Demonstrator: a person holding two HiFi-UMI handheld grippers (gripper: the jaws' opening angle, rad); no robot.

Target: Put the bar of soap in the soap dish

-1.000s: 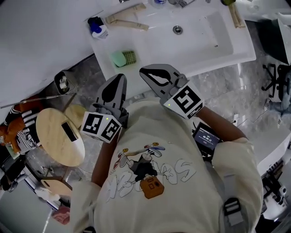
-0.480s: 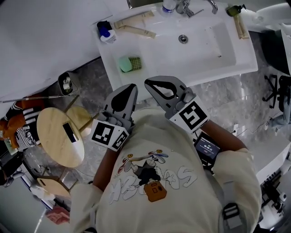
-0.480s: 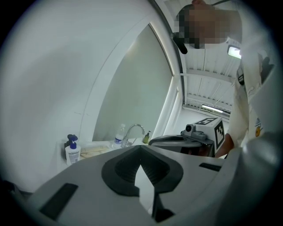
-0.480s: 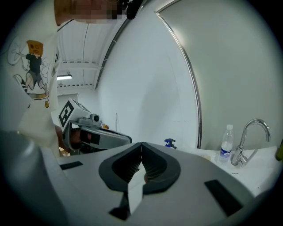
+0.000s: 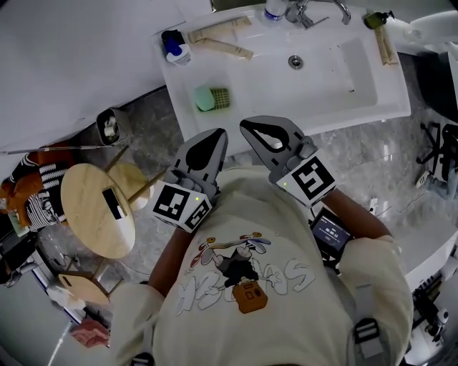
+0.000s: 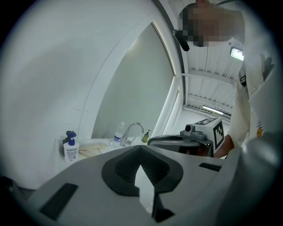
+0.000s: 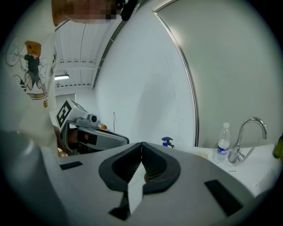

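Note:
A mint-green bar of soap (image 5: 205,98) lies on the white sink counter (image 5: 243,86), touching a green slatted soap dish (image 5: 222,98) on its right. My left gripper (image 5: 218,133) hovers at the counter's front edge just below them, shut with nothing in it. My right gripper (image 5: 244,126) is beside it, also shut and empty. In the left gripper view the left gripper (image 6: 140,147) shows its jaws meeting at the tip. The right gripper view shows the right gripper (image 7: 142,143) closed the same way. The grippers' own bodies hide soap and dish in both gripper views.
A blue-capped bottle (image 5: 174,45) and long tan packets (image 5: 218,39) lie at the counter's back left. The faucet (image 5: 315,11), a water bottle (image 5: 274,8) and the basin drain (image 5: 295,62) are at right. A round wooden stool (image 5: 96,211) and a small bin (image 5: 109,129) stand on the floor at left.
The head view has shifted, so the sink and both grippers sit lower and further right in the picture. Both grippers stay shut and keep their place before the counter.

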